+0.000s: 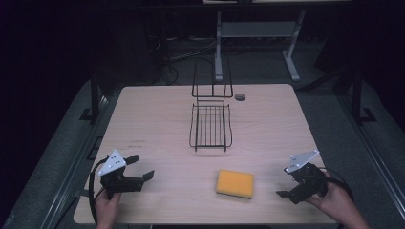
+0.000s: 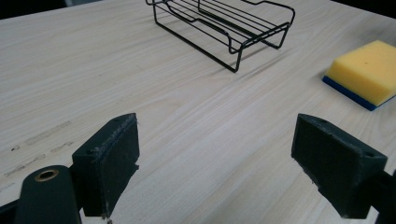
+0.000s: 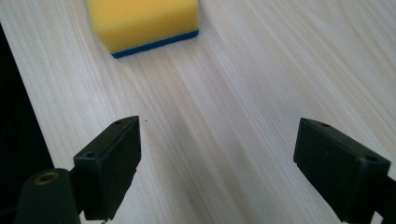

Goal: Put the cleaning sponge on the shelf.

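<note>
A pale wood tabletop (image 1: 143,124) carries a black wire rack (image 1: 210,125) at its middle, with a tall wire loop standing up at the rack's far end. Nearer the front edge and well apart from the rack, a yellow sponge (image 1: 235,183) with a blue underside lies flat. A small round hole (image 1: 239,97), perhaps a cable port, sits by the far edge just right of the rack

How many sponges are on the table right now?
1. The sponge lies near the table's front edge, between the two grippers, in front of the wire rack.
</note>
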`<state>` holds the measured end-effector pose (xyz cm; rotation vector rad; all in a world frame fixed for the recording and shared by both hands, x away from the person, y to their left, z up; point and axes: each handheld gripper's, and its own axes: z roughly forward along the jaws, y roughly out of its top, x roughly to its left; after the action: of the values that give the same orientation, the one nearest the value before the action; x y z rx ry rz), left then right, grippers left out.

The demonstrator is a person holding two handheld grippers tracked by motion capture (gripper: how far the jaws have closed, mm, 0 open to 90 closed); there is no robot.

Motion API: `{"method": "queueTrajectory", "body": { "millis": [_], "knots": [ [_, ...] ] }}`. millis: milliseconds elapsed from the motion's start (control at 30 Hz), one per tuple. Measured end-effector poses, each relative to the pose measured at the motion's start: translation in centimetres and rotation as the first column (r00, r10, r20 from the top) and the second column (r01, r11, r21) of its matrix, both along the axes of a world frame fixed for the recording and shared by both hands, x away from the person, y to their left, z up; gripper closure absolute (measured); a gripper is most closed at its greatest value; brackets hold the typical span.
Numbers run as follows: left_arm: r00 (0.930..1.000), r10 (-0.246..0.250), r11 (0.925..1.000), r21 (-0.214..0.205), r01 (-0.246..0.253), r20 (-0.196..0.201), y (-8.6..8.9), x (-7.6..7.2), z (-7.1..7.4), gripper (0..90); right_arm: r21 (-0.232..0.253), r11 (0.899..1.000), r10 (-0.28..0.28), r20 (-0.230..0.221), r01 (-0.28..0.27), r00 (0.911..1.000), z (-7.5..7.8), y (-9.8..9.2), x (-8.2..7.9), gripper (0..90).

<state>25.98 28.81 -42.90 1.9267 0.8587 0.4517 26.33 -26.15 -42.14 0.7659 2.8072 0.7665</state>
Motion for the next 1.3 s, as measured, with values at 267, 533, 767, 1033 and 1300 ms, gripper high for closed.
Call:
{"method": "queueTrajectory", "body": {
  "millis": [267,533,767,1033,1300],
  "knots": [
    [1.0000,-0.005,1.0000,0.008,0.005,-0.004,0.0,0.2,-0.1,14.6,-0.018,0.999,0.031,-0.004,-0.031,0.9995,0.4,1.1,0.6,14.5],
    [1.0000,-0.006,0.9999,0.010,0.006,-0.005,-0.2,0.1,-0.1,14.6,-0.030,0.998,0.060,-0.009,-0.060,0.9982,0.8,1.8,0.9,14.5],
    [1.0000,-0.003,1.0000,0.003,0.003,-0.004,0.0,0.2,-0.1,14.6,-0.039,0.995,0.089,-0.015,-0.090,0.9959,1.2,2.9,1.3,14.5],
    [1.0000,-0.001,1.0000,0.002,0.001,-0.005,0.0,0.2,0.0,14.6,-0.049,0.992,0.116,-0.017,-0.117,0.9931,1.5,3.8,1.7,14.5],
    [1.0000,-0.001,1.0000,0.001,0.001,-0.004,0.0,0.2,0.0,14.6,-0.052,0.987,0.151,-0.029,-0.153,0.9881,1.5,5.0,2.0,14.4]
  ]
}}
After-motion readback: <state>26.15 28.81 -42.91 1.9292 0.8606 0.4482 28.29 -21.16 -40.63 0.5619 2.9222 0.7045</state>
